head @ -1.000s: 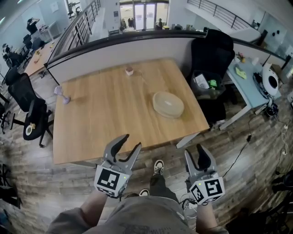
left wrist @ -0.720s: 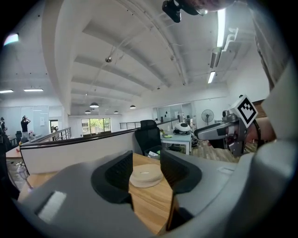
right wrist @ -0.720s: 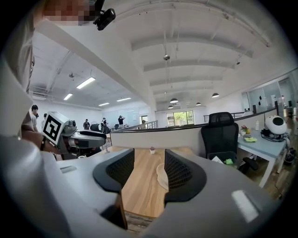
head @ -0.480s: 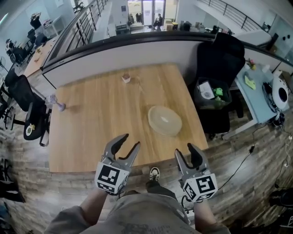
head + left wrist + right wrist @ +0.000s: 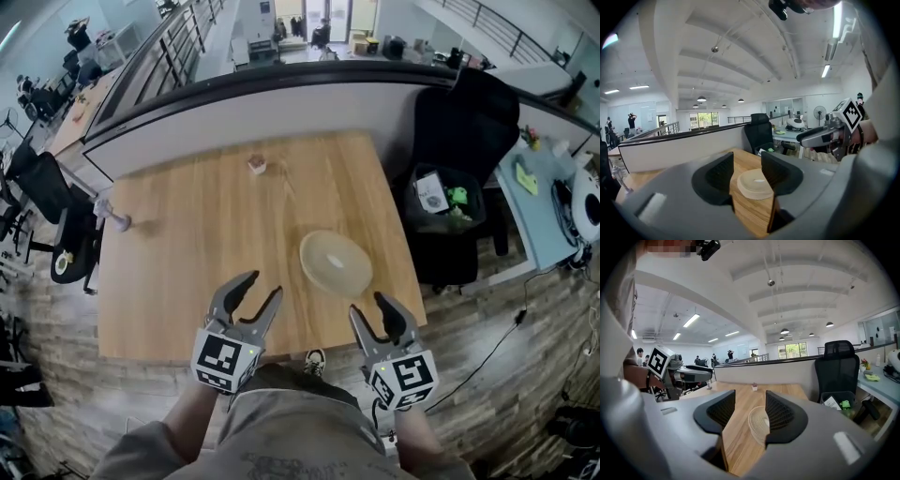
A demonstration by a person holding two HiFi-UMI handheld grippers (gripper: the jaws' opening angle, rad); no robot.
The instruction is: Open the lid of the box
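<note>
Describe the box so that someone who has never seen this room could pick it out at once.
Find the wooden table before the curved partition. The box lies near its front right corner, just ahead of the right gripper. It is broad, round and cream, while the far-edge item and the left-edge item are tiny.

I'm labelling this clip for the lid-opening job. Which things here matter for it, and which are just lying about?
For the job:
- round lidded box
- left gripper, fingers apart, empty
- right gripper, fingers apart, empty

Lying about:
- small pinkish object at the table's far side
- pale object near the table's left edge
- bin beside the table
</note>
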